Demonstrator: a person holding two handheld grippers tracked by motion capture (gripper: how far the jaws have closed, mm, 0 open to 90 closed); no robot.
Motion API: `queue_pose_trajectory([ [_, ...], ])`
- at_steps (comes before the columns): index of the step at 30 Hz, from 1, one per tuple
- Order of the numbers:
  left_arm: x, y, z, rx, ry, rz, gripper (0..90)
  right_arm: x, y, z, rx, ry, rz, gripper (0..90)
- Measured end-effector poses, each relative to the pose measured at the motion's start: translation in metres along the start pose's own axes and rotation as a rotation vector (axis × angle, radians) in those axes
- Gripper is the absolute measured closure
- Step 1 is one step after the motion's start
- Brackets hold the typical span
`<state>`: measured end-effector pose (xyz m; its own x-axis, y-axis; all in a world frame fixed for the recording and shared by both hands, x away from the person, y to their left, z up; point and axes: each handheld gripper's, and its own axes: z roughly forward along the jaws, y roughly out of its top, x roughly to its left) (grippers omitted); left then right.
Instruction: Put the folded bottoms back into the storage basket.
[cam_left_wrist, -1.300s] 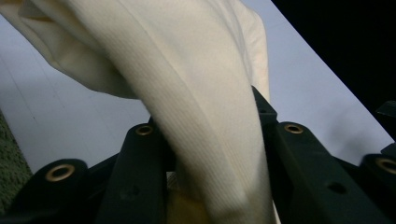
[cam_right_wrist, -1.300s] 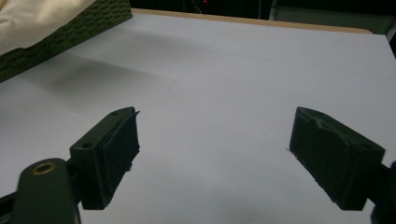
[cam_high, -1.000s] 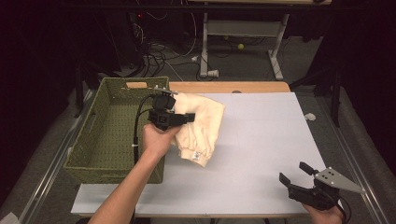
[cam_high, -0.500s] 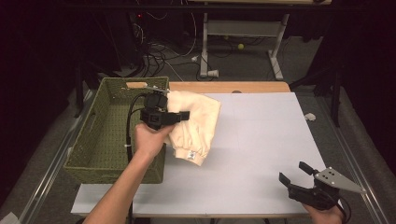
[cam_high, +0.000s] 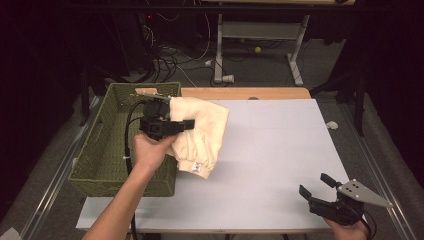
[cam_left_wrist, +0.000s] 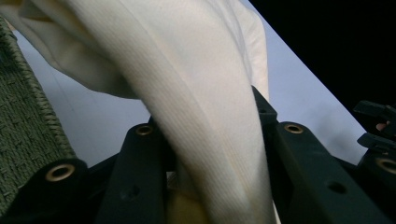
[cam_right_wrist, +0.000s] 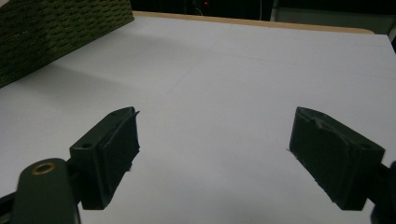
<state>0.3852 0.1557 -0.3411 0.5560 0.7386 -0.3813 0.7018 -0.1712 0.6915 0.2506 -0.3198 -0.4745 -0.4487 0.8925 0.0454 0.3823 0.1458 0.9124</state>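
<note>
A white table (cam_high: 280, 150) with a wooden far edge fills my view, dark floor and cables behind it. Nearest me, my right tool (cam_high: 320, 188) sits low at the table's near right corner, its blocky black jaws spread wide over bare surface, nothing between them. My left forearm reaches up along the basket's right wall, hand wrapped around the left tool (cam_high: 186, 124), which points level to the right. Its jaws pinch a fold of the cream cloth (cam_high: 200, 135), a soft ribbed knit with a hemmed cuff, draped from the basket's rim onto the table. The green woven basket (cam_high: 100, 155) is rectangular and coarse-textured.
</note>
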Motion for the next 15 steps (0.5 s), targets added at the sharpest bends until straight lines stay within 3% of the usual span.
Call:
queue_pose_trajectory([
  [15,0.011,-0.004,-0.029,-0.035,0.006,-0.016,64.2,0.0,0.0,0.0,0.003,0.001,-0.001,16.5],
])
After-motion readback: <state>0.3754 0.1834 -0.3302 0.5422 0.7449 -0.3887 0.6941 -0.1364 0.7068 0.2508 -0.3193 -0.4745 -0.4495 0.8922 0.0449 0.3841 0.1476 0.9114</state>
